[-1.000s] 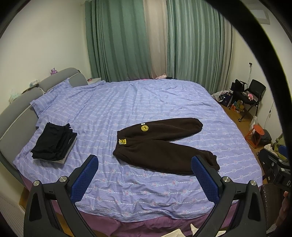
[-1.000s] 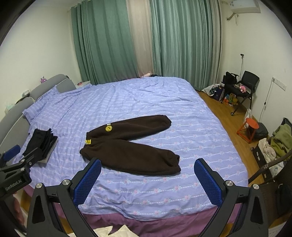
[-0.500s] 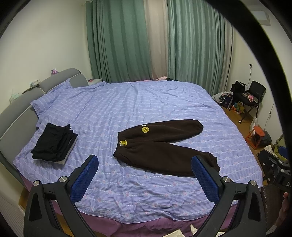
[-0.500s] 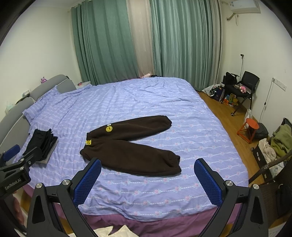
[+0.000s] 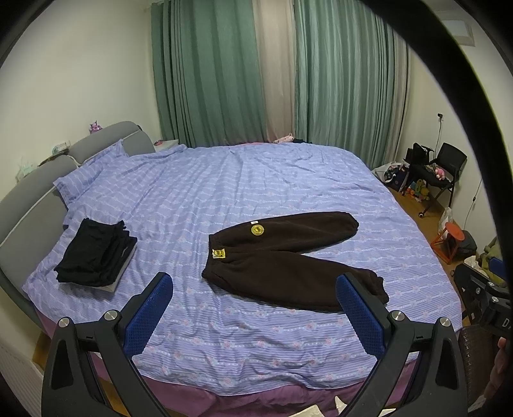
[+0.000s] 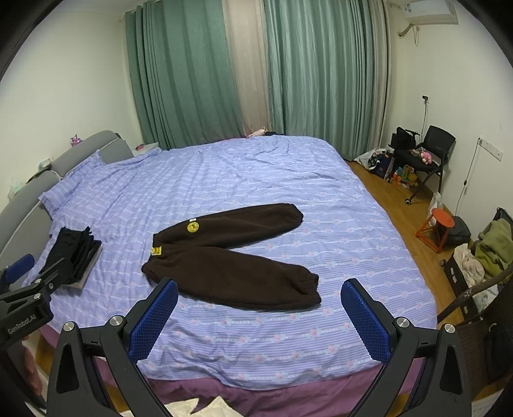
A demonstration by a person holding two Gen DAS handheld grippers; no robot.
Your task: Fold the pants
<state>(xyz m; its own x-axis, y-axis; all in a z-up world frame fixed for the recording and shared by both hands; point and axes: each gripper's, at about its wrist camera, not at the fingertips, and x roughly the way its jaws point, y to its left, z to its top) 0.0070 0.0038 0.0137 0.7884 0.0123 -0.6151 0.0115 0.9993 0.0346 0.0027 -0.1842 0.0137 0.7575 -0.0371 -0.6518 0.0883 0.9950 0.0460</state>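
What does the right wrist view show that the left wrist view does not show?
Only the right wrist view shows the air conditioner on the wall and the left gripper at its left edge.

Only the left wrist view shows the right gripper at its right edge.

Both show the brown pants spread flat on the bed, the black stack near the headboard, and open jaws holding nothing.

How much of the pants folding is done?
Done: a stack of dark folded clothes sits by the headboard. In hand: nothing; the left gripper and right gripper hang above the bed's near edge, jaws wide open. Left: everything for the brown pants, lying flat with legs spread, unfolded.
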